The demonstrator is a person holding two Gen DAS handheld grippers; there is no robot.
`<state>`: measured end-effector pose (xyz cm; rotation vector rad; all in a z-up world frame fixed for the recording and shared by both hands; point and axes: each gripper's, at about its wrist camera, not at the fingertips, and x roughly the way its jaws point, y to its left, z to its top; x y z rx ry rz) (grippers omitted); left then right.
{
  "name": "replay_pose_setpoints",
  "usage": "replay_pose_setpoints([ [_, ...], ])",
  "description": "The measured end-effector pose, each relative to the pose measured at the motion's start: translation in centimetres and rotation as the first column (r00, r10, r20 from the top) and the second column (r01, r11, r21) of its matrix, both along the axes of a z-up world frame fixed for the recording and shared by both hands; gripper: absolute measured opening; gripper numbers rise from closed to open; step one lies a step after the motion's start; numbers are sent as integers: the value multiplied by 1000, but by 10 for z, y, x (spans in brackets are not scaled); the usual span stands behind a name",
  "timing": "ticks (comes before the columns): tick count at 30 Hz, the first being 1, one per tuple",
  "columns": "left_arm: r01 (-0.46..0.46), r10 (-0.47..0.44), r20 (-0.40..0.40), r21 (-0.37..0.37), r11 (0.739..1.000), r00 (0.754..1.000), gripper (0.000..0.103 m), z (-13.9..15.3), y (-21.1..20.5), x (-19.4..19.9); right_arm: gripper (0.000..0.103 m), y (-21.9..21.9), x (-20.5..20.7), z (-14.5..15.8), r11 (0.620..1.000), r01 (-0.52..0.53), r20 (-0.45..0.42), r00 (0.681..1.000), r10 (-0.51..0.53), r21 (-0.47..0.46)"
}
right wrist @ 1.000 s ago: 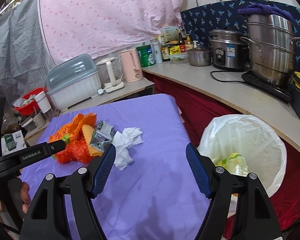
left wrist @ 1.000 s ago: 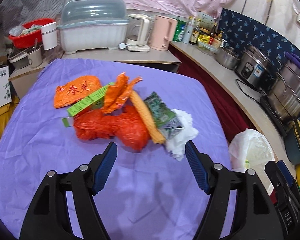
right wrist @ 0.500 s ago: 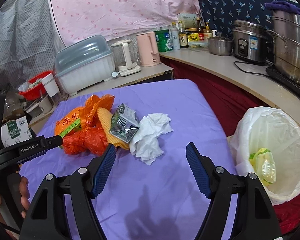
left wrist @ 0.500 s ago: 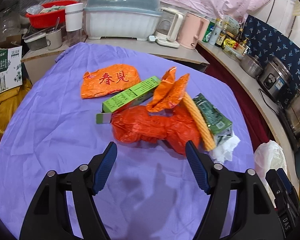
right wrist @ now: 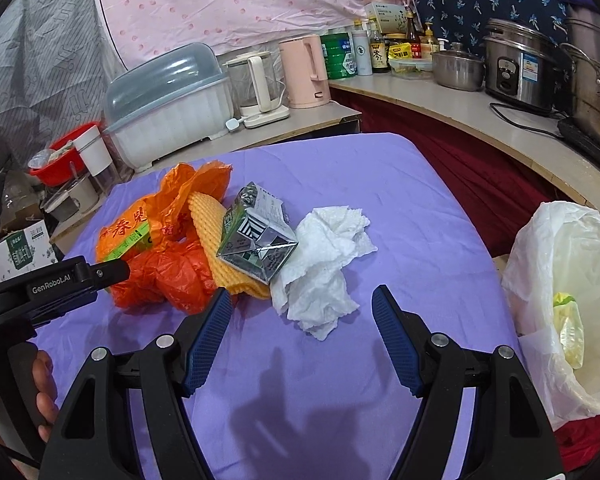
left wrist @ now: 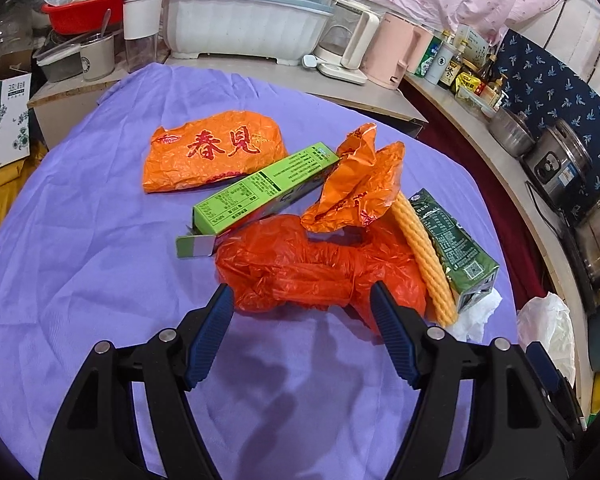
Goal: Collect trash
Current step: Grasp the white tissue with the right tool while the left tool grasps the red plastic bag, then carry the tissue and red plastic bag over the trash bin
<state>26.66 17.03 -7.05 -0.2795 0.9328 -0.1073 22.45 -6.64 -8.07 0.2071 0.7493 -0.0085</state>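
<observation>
Trash lay in one loose heap near the middle of the purple cloth [left wrist: 80, 240] on the table. In the heap were a crumpled red plastic bag [left wrist: 316, 272], an orange wrapper [left wrist: 212, 152] with red characters, a long green box [left wrist: 260, 188], a yellow foam sleeve [left wrist: 424, 256], a dark green drink carton [right wrist: 256, 240] and a white paper towel [right wrist: 324, 264]. A bin with a white liner [right wrist: 560, 280] stood just beside the table, on the right side.

The left gripper [left wrist: 302, 304] was wide open and empty, with the red bag just in front of its fingertips. The right gripper [right wrist: 302, 304] was also wide open and empty, and pointed at the paper towel.

All these pieces looked very light. The bag, the wrapper and the towel seemed soft and would probably fold flat between the jaws, so it seemed better to pinch a thick, bunched part and not a thin edge. The plastic film could be slippery. The box and the carton looked stiffer, and a hold across the narrow side should work. Neighbouring pieces touched each other, so one could drag another along.
</observation>
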Motion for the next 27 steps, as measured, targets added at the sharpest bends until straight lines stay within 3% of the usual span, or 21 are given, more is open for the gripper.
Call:
replay_pose_setpoints([
  [3, 7, -7, -12, -6, 1000, 1000, 51, -6, -3, 6, 70, -1, 9, -5, 1000, 3, -8, 1000, -3, 2],
  [8, 45, -45, -17, -23, 999, 999, 16, -10, -7, 7, 70, -1, 22, -15, 1000, 5, -19, 1000, -5, 0],
  [10, 53, -54, -5, -10, 999, 999, 9, -8, -11, 4, 68, -2, 26, -19, 1000, 5, -25, 1000, -5, 3],
  [18, 66, -66, 9, 34, 997, 998, 6, -5, -20, -5, 41, -2, 43, -33, 1000, -8, -58, 998, 10, 27],
  [21, 68, -68, 7, 43, 997, 998, 6, -4, -21, -6, 25, -1, 47, -36, 999, -17, -65, 998, 19, 33],
  [23, 69, -69, 8, 42, 997, 998, 6, -4, -22, -7, 9, -2, 50, -38, 999, -21, -73, 997, 24, 42],
  [27, 73, -74, 13, 42, 996, 997, 6, 0, -24, -11, 4, -7, 43, -33, 997, -15, -54, 998, 19, 74],
])
